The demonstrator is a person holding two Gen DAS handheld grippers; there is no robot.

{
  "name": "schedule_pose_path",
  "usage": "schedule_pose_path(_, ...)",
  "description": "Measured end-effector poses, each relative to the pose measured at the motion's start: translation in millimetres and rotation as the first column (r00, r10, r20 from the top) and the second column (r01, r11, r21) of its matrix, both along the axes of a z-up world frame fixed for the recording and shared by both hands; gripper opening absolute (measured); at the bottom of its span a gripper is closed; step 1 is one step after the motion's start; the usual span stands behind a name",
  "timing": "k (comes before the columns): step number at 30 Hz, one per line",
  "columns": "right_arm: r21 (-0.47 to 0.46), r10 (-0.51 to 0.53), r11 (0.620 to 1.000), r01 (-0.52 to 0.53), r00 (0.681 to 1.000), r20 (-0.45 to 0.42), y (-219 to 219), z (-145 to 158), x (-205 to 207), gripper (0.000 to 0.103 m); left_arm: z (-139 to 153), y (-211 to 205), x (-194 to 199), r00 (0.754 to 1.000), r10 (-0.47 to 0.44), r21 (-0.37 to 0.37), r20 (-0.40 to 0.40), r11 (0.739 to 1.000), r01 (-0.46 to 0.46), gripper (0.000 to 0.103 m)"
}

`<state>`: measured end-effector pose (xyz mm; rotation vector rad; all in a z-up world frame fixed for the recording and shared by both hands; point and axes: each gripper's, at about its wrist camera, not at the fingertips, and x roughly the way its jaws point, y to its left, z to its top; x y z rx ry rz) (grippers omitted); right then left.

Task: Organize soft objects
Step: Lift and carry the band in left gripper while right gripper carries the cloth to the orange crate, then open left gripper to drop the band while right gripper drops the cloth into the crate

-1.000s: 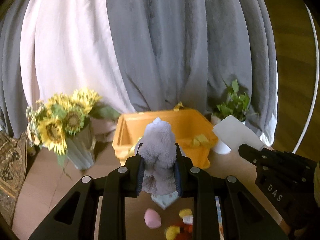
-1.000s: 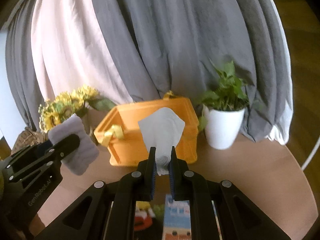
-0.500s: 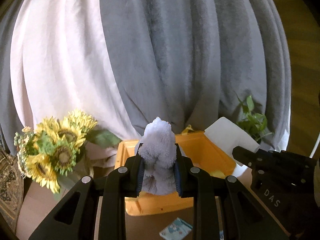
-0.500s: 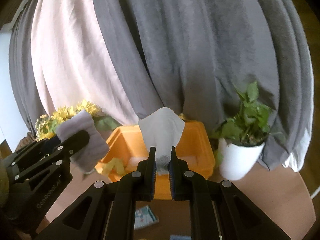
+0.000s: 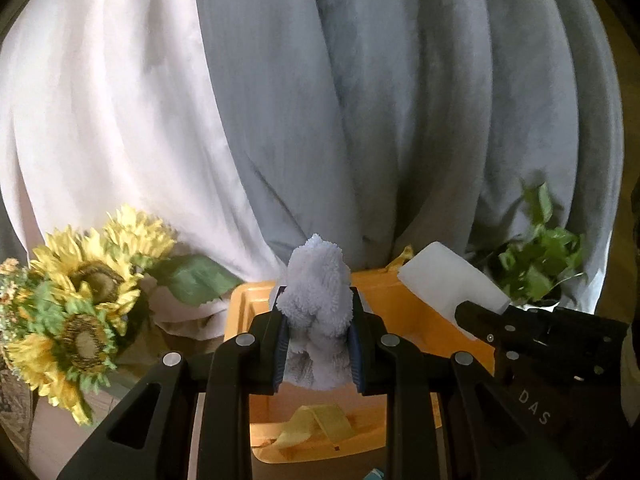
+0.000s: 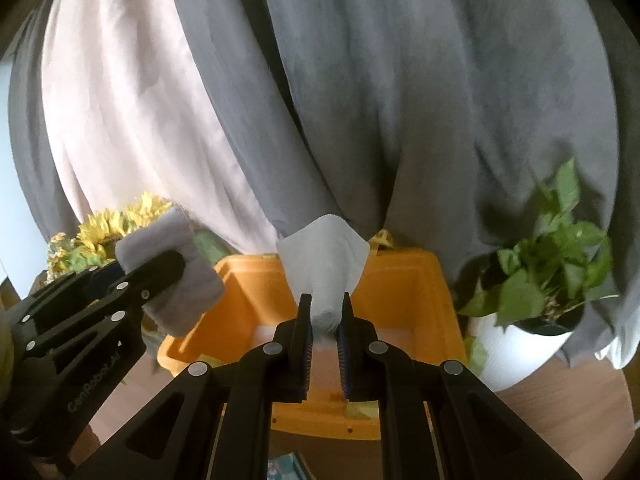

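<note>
My left gripper (image 5: 318, 322) is shut on a fluffy pale-lilac cloth (image 5: 316, 296), held just above the near left part of an orange bin (image 5: 404, 292). That same cloth (image 6: 188, 280) and the left gripper (image 6: 160, 268) show at the left of the right wrist view. My right gripper (image 6: 325, 312) is shut on a folded white cloth (image 6: 324, 256) over the orange bin (image 6: 404, 300). In the left wrist view the white cloth (image 5: 448, 280) sticks out of the right gripper (image 5: 476, 316) at the right. A yellow strap (image 5: 316, 428) lies on the bin's near rim.
Sunflowers (image 5: 76, 308) in a vase stand left of the bin. A leafy plant (image 6: 560, 256) in a white pot (image 6: 516, 344) stands to its right. Grey and pale pink drapes (image 5: 320, 100) hang close behind. The bin sits on a wooden tabletop (image 6: 560, 404).
Both grippers have moved forward toward the bin with their cloths, so the bin now lies right under the fingertips. The small toys and card on the table have dropped out of view.
</note>
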<state>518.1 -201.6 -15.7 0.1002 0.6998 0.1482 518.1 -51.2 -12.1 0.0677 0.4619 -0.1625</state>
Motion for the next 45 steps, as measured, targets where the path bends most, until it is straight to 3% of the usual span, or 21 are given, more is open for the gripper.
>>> schedule_pose_path(8, 0.002, 0.007, 1.000, -0.007, 0.990, -0.142, -3, -37, 43, 0.012, -33, -2, 40, 0.993, -0.001, 0.017, -0.120, 1.000, 0.003, 0.027)
schedule_pose_path(9, -0.002, 0.006, 1.000, -0.006, 0.987, -0.158, -5, -41, 47, 0.012, -36, -3, 44, 0.959, -0.002, -0.005, -0.282, 1.000, 0.000, 0.027)
schedule_pose_path(16, -0.027, 0.007, 1.000, -0.014, 0.965, -0.264, -7, -65, 71, 0.012, -58, -8, 62, 0.932, -0.004, 0.024, -0.362, 1.000, 0.013, 0.040)
schedule_pose_path(20, -0.052, 0.003, 0.998, -0.018, 0.960, -0.279, -9, -73, 74, 0.016, -61, -8, 64, 0.934, 0.006, 0.041, -0.359, 0.999, 0.009, 0.055)
schedule_pose_path(23, -0.054, 0.012, 0.998, -0.029, 0.959, -0.284, -6, -74, 76, 0.037, -60, -8, 65, 0.936, 0.009, 0.047, -0.352, 0.999, 0.008, 0.061)
schedule_pose_path(24, -0.058, 0.005, 0.998, -0.022, 0.960, -0.280, -6, -74, 76, 0.039, -59, -7, 64, 0.937, 0.015, 0.054, -0.349, 0.999, 0.004, 0.061)
schedule_pose_path(30, -0.066, -0.011, 0.998, -0.007, 0.965, -0.263, -8, -68, 73, 0.039, -51, -1, 56, 0.942, 0.013, 0.046, -0.335, 0.999, 0.002, 0.063)
schedule_pose_path(38, -0.043, -0.017, 0.999, 0.008, 0.976, -0.218, -9, -39, 49, 0.039, -20, 4, 23, 0.964, 0.029, 0.045, -0.266, 0.999, -0.018, 0.079)
schedule_pose_path(45, -0.027, -0.018, 1.000, 0.014, 0.985, -0.174, -11, -14, 23, 0.039, 3, 9, -12, 0.972, 0.044, 0.052, -0.232, 0.998, -0.033, 0.079)
